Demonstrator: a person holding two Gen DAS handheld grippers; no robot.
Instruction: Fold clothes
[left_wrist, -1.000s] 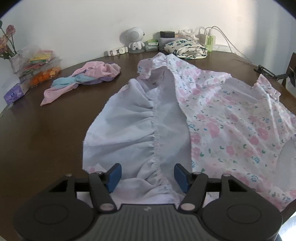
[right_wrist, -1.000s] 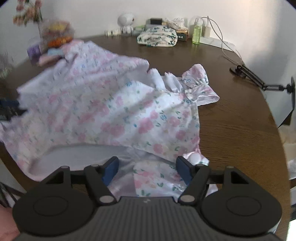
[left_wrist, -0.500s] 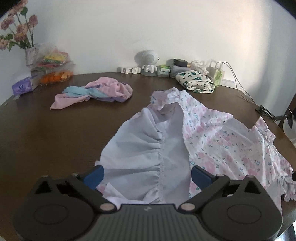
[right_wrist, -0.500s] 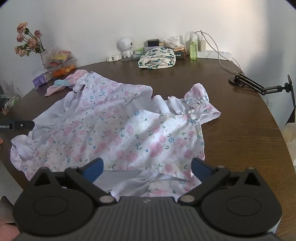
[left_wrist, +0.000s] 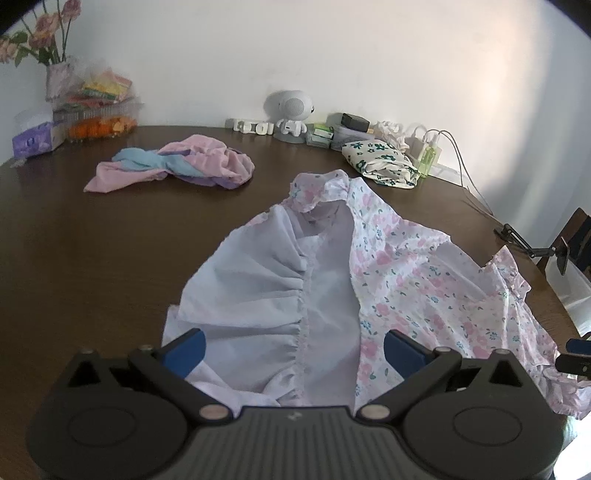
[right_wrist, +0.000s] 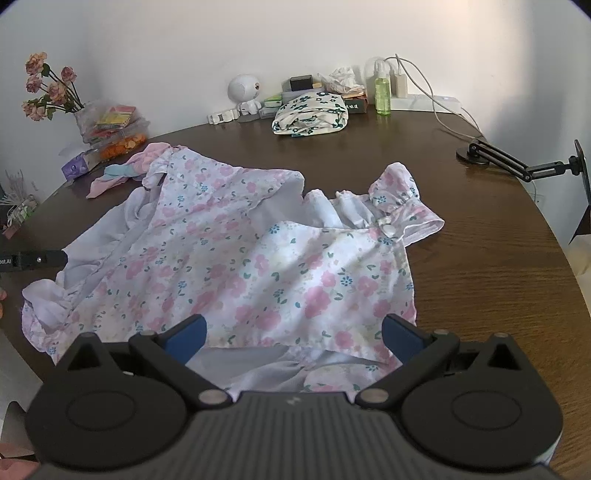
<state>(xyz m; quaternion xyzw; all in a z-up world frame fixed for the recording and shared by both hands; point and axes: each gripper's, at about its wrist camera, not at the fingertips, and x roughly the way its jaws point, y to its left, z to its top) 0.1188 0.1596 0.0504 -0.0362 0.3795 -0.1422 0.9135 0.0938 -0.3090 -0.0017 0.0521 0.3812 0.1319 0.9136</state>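
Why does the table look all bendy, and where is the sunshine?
Left wrist view: the fisheye lens curves the table edge, corners go dark, and a warm glow lights the wall at right. Right wrist view: same curving, with a sunlit patch on the floral dress.

Floral dress (right_wrist: 258, 258) spread rumpled on table, white lining turned up along left side.
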